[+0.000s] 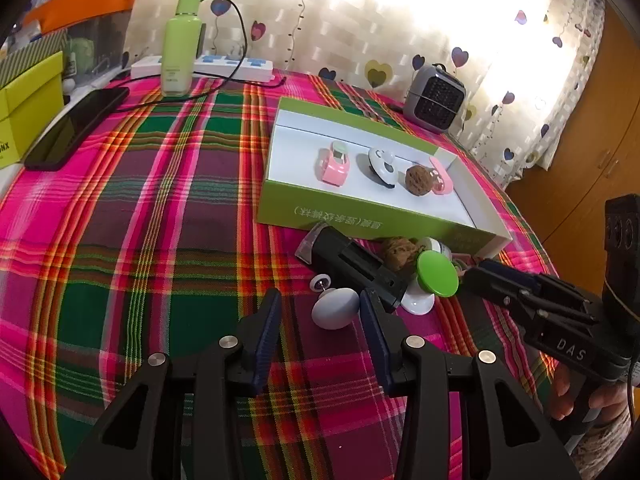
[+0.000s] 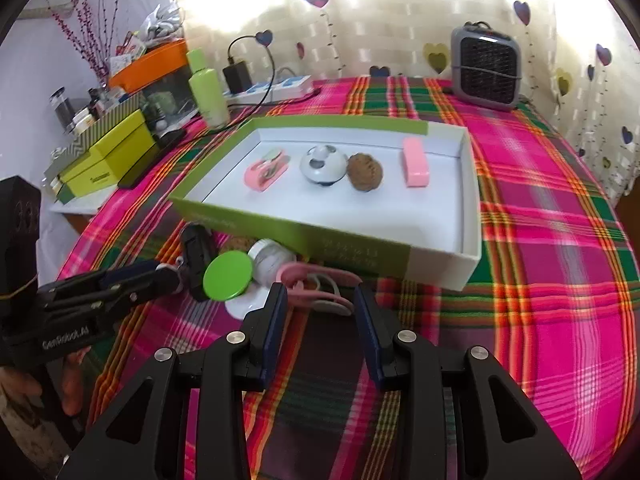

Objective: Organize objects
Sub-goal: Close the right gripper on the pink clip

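A green-and-white box holds a pink toy car, a grey-white ball toy, a walnut and a pink block. In front of the box lie a pale egg-shaped object, a black device, a green-topped white stand, a second walnut and a pink-white item. My left gripper is open around the egg-shaped object. My right gripper is open just before the pink-white item.
A green bottle, a power strip with cable, a black phone and yellow-green boxes stand at the back left. A grey heater stands at the back right by the curtain.
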The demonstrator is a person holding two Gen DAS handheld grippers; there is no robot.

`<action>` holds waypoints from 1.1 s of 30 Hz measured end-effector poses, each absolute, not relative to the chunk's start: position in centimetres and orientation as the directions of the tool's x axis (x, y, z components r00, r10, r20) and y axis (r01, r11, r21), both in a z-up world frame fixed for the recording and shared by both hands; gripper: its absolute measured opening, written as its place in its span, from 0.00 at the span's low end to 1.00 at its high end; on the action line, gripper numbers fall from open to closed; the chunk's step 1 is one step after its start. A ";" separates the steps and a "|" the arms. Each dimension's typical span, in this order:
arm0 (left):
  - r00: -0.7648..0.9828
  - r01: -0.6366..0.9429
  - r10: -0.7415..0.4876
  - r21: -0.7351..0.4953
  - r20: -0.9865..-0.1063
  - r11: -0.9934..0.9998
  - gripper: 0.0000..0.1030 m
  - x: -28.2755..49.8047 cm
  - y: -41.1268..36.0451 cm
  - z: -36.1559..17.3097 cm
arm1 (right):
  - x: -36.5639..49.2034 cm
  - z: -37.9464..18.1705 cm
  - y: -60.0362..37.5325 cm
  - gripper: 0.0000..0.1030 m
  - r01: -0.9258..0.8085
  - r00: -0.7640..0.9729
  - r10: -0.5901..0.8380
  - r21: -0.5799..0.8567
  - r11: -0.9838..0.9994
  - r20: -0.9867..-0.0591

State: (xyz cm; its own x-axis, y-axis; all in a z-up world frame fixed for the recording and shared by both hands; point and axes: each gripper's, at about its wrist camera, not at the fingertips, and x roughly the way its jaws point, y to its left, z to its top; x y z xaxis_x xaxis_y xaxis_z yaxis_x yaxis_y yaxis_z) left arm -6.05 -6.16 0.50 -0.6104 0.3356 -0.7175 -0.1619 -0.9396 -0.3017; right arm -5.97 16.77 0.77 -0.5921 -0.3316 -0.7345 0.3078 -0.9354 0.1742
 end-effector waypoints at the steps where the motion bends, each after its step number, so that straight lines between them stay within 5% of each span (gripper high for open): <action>1: -0.611 -0.162 0.339 -0.306 -0.716 -0.938 0.38 -6.1 -6.2 0.5 | -5.8 0.8 16.7 0.35 0.318 -0.588 -0.341 0.178 -0.931 -0.733; 21: -0.611 -0.164 0.361 -0.334 -0.705 -0.928 0.38 -6.2 -6.7 0.4 | -4.2 1.5 16.2 0.35 0.412 -0.622 -0.351 0.088 -0.907 -0.700; 24: -0.610 -0.164 0.362 -0.334 -0.705 -0.928 0.38 -6.2 -6.8 0.4 | -4.9 1.2 15.8 0.46 0.440 -0.597 -0.368 0.093 -0.893 -0.713; 33: -0.610 -0.164 0.363 -0.336 -0.704 -0.928 0.38 -6.3 -6.7 0.4 | -5.6 0.3 15.2 0.47 0.491 -0.517 -0.396 0.116 -0.864 -0.759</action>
